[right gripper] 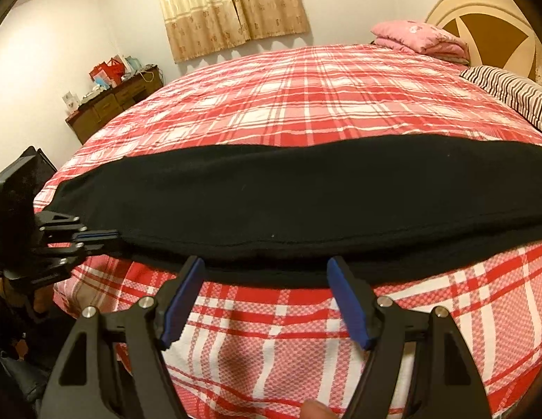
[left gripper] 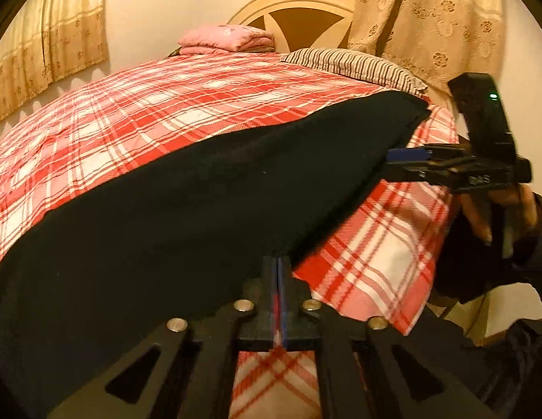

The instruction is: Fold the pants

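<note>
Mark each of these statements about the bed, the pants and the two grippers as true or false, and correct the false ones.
1. The black pants lie stretched out across the plaid bedspread. True.
2. The right gripper is clamped shut on the pants. False: its jaws stand open at the near edge of the pants.
3. The left gripper has its jaws closed. True.
4. A folded pink blanket sits near the headboard. True.
5. The pillow is plain white. False: it is striped.
</note>
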`<state>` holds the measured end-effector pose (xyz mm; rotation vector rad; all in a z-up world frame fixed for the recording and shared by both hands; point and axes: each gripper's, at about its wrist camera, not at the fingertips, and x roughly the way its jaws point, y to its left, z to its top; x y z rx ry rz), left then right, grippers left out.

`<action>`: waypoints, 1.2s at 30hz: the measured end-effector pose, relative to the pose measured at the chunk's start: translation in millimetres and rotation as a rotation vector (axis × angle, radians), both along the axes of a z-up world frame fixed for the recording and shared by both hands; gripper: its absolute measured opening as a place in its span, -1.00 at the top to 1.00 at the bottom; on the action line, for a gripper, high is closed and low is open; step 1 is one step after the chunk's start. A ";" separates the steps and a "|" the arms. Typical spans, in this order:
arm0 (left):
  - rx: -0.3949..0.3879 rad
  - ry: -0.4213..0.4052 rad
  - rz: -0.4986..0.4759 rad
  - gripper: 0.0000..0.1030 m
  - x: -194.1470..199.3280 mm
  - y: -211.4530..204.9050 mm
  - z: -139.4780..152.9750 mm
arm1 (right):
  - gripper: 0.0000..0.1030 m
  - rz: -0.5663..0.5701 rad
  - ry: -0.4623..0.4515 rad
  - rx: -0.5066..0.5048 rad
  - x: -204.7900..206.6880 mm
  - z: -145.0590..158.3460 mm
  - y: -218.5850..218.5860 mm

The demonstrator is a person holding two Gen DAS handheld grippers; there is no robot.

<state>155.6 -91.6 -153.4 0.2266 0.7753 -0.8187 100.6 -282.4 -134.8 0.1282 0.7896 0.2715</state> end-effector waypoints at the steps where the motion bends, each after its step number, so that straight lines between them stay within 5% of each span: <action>1: -0.005 0.006 -0.008 1.00 -2.1 0.5 -0.6 | -0.46 -0.002 -0.004 0.004 0.1 0.3 -0.4; 6: 0.005 0.029 0.013 1.00 3.8 0.8 -12.5 | -0.46 -0.005 -0.009 0.008 0.6 1.3 0.7; 10: 0.004 -0.067 0.042 0.99 -2.4 1.9 1.1 | -0.51 -0.008 -0.011 0.014 -0.3 2.7 -0.1; 24: 0.206 -0.173 0.011 0.98 4.2 -14.1 -8.8 | -0.54 -0.008 -0.006 0.040 0.3 0.7 -1.8; 33: 0.188 -0.179 -0.010 0.93 1.1 -7.2 -7.8 | -0.54 0.004 -0.003 0.037 0.5 -3.4 -1.2; 34: 0.180 -0.174 0.001 0.85 2.5 -5.7 -7.7 | -0.54 0.005 -0.003 0.037 0.7 -3.8 -0.7; 35: 0.172 -0.168 0.025 0.31 5.6 -3.7 -7.0 | -0.54 0.006 -0.002 0.036 0.7 -4.2 -0.1; 36: 0.167 -0.170 0.051 -0.72 7.7 -2.1 -6.2 | -0.54 0.006 -0.002 0.035 0.3 -4.4 0.6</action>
